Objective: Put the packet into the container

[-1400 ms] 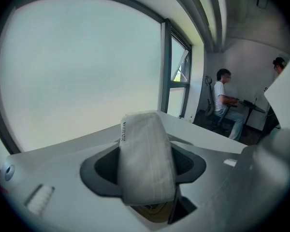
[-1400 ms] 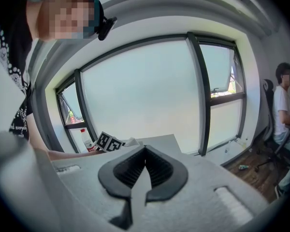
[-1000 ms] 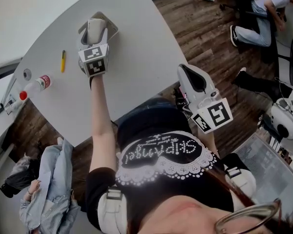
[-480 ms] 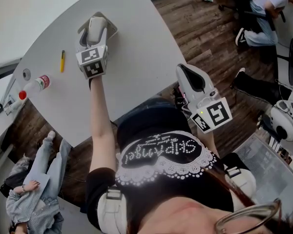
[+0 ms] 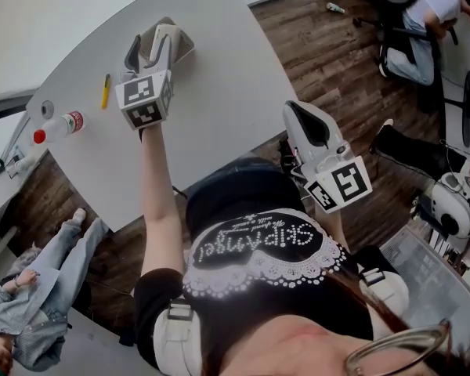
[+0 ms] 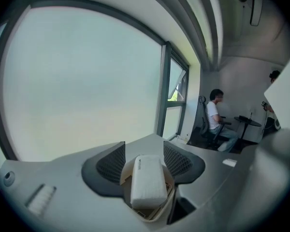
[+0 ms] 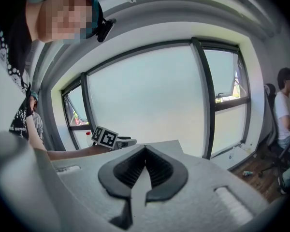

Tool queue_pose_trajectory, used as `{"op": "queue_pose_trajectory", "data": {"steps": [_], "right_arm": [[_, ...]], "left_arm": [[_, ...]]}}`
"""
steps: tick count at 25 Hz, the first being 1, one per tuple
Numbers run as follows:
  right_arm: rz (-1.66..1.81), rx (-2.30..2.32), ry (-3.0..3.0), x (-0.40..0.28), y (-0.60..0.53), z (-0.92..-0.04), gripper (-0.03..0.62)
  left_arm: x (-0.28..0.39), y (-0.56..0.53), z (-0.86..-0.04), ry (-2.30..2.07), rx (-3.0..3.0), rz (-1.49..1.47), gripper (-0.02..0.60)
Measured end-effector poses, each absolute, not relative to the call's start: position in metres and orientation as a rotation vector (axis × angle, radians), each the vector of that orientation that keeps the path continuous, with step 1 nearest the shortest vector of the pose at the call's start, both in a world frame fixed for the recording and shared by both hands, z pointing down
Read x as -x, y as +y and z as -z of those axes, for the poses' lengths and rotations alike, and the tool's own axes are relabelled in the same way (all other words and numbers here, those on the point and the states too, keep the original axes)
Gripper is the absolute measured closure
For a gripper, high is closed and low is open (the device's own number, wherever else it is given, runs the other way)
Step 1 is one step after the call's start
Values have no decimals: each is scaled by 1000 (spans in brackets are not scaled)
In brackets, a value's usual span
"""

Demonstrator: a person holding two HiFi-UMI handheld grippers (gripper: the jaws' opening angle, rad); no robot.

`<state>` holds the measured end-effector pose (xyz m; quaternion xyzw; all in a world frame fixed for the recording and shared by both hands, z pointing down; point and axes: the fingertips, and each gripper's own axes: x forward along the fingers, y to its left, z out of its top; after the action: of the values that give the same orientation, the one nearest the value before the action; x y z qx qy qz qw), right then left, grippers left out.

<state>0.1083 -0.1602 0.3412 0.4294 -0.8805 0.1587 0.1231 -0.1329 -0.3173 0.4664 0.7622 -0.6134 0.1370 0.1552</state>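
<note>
A white packet (image 6: 147,182) lies in a shallow beige container (image 6: 157,214) on the grey table (image 5: 219,92), sticking up above its rim. My left gripper (image 6: 144,149) hangs just above it. Its jaws are open and have just been closing a little. The packet shows in the gap between them, but the pads do not press on it, and the container's rim is visible on both sides. From the head view the left gripper (image 5: 153,36) covers most of the container (image 5: 185,47) and the packet (image 5: 158,44). My right gripper (image 5: 294,110) is shut and empty beside the table's near edge, tips touching (image 7: 145,149).
A bottle with a red cap (image 5: 59,128) and a yellow pen (image 5: 105,91) lie on the table left of the container. A person sits on a chair at the top right (image 5: 423,22), and another sits on the floor at the lower left (image 5: 31,296).
My left gripper has lifted up off the container, leaving the packet in it. The right gripper has stayed where it was.
</note>
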Motion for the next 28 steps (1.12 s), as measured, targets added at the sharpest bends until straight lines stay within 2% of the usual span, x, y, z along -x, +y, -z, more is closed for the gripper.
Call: {"op": "queue_pose_trajectory", "data": {"steps": [6, 20, 28], "right_arm": [[-431, -1239, -2604, -106, -147, -335, 599], [-360, -1233, -2649, -110, -124, -324, 599], [-348, -1220, -2651, -110, -125, -326, 599]], "left_arm": [[133, -298, -423, -1828, -2259, -342, 387], [124, -208, -301, -2023, -2374, -165, 459], [126, -159, -283, -2037, -2384, -102, 483]]}}
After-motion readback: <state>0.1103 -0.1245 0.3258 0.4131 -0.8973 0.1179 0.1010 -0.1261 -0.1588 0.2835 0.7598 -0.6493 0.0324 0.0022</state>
